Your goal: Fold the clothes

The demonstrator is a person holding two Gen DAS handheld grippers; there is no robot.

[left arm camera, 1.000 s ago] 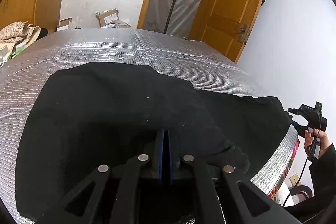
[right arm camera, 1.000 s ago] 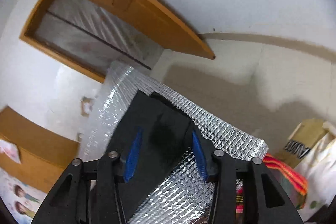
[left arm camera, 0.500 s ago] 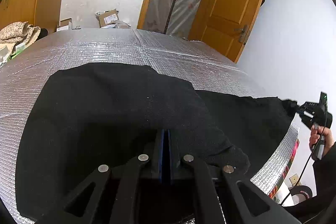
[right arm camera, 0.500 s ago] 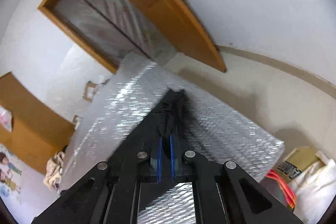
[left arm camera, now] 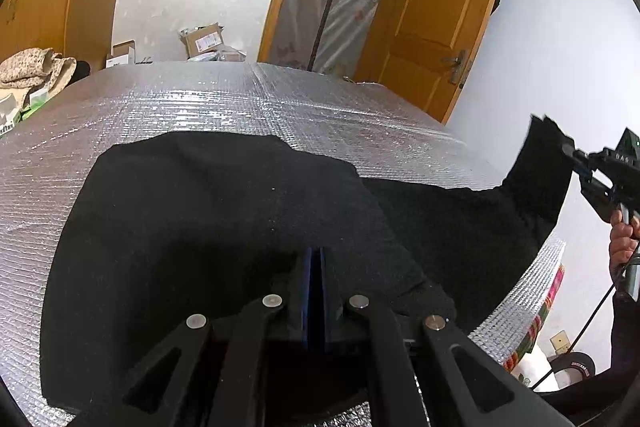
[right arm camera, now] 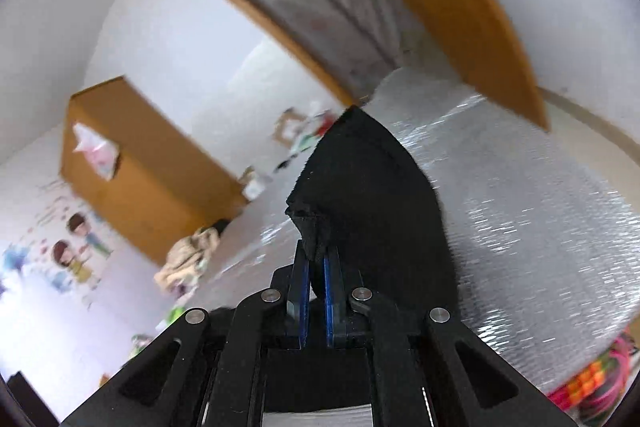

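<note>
White walls point(left arm camera: 540, 27), an open wooden door point(left arm camera: 436, 15), a wooden wardrobe point(right arm camera: 136, 167), cartoon wall stickers point(right arm camera: 72, 247).

A black garment point(left arm camera: 224, 219) is lying spread across a table covered in silver quilted foil point(left arm camera: 224, 103). The left gripper point(left arm camera: 315, 259) is sitting low over the near part of the cloth, its blue pads point(left arm camera: 308, 287) pressing flat together with dark fabric bunching around them. At the right edge a hand point(left arm camera: 622, 239) is gripping the right gripper point(left arm camera: 566, 149), which is pinching a far corner of the garment and holding it in the air above the table's edge, so the cloth is rising in a slope from the foil. Behind the table an orange wooden door point(left arm camera: 436, 19) is standing open beside a plastic-covered doorway, and cardboard boxes point(left arm camera: 202, 41) are sitting by the white wall.
</note>
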